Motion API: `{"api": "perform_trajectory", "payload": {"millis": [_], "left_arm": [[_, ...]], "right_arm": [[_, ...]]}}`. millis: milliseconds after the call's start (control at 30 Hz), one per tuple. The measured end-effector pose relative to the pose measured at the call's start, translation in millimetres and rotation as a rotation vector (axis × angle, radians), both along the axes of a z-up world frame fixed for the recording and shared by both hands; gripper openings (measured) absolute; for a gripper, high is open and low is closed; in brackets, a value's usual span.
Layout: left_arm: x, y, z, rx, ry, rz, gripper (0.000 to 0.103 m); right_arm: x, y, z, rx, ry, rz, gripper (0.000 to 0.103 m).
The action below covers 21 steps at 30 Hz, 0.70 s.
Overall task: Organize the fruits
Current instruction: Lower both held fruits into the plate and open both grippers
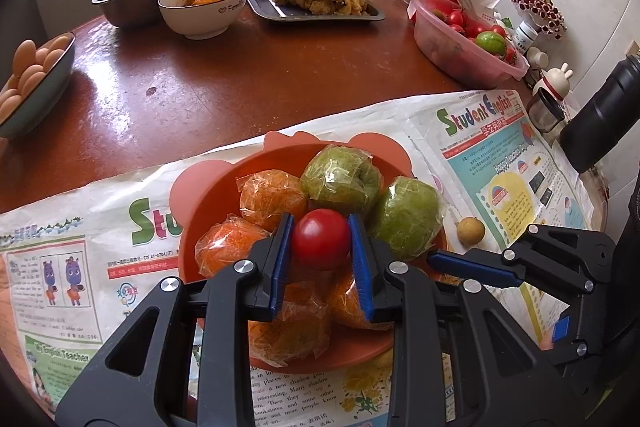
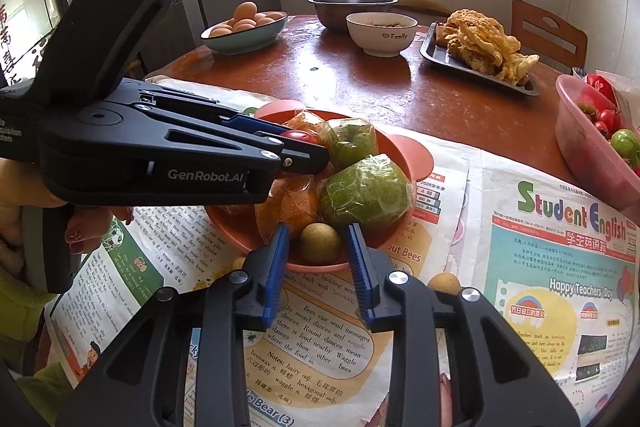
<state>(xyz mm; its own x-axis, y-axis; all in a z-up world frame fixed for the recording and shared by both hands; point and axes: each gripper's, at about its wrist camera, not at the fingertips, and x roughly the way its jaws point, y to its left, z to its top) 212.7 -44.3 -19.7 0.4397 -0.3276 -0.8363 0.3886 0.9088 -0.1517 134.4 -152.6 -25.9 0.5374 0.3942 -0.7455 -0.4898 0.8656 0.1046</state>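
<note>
Left gripper [image 1: 320,239] clamped on a red tomato [image 1: 320,239], blue pads touching it on both sides, held over the orange bowl [image 1: 208,203]; in the right wrist view the same tomato [image 2: 298,137] shows pinched at that gripper's tips above the bowl's 10 o'clock side. Right gripper [image 2: 318,247] has a small brown longan-like fruit [image 2: 320,243] between its pads, at the bowl's 6 o'clock rim; pads look just beside it, cannot tell if they actually grip. Bowl [image 2: 404,147] sits on newspaper [image 2: 560,267] and holds two film-wrapped green apples [image 1: 340,179] [image 1: 406,219] at 12–3 o'clock and wrapped oranges [image 1: 272,199] at 9–11 o'clock, more oranges under the left jaws. A loose longan [image 1: 471,231] lies on the paper at 3 o'clock of the bowl in the left wrist view; another [image 2: 444,283] at 5 o'clock in the right wrist view. Pink tub [image 1: 460,51] of tomatoes plus one green fruit at the table's 2 o'clock edge. Far side: egg bowl [image 2: 244,27], steel basin [image 2: 352,7], white "Family" bowl [image 2: 382,35], tray of fried food [image 2: 480,47]. Table [image 1: 240,75] is red-brown, glossy.
</note>
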Motion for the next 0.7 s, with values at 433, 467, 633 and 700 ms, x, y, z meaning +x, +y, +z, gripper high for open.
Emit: {"api": "perform_trajectory", "payload": {"millis": [433,467,633,700], "left_arm": [[0.9,-0.3,-0.3,-0.003,0.004,0.007,0.02],[0.7,-0.8,-0.6,-0.001,0.003,0.007,0.02],[-1.0,1.7,0.6,0.002,0.006,0.018,0.02],[-2.6,2.4,2.1,0.002,0.002,0.02,0.02]], "right_arm": [[-3.2,-6.8,2.4,-0.004,-0.001,-0.015,0.039],[-3.8,-7.3,2.6,-0.003,0.0,-0.014,0.039],[-5.3,-8.3,4.7,-0.012,-0.006,-0.019,0.044],[-5.5,-9.1,5.4,-0.011,-0.008,-0.019,0.045]]}}
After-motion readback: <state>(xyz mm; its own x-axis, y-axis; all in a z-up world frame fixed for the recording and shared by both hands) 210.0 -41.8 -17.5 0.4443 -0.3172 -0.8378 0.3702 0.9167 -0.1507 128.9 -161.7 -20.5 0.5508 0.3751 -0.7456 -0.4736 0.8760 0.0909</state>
